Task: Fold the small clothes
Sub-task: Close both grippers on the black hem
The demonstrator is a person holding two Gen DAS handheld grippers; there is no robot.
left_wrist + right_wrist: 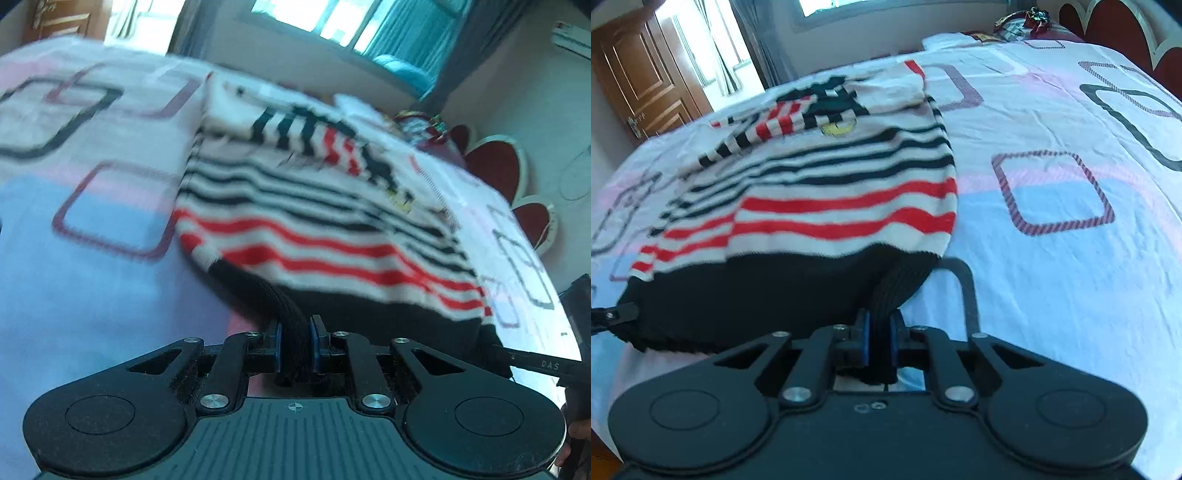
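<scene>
Both sleeves already lie folded inward; the left hand-held gripper (295,345) and right hand-held gripper (881,341) each clamp the striped sweater's (831,184) black hem (757,295) on the bed (1052,277), bottom-to-top fold pending.

My left gripper (295,343): matte black linkage arms w/ silver screw heads, blue pads on the fingers (277,345), two round discs on a ribbed dark plate w/ a small crosshair mark. My right gripper (881,341): same black build, blue pads, silver screws, smooth plate, black bracket loop at right.
</scene>
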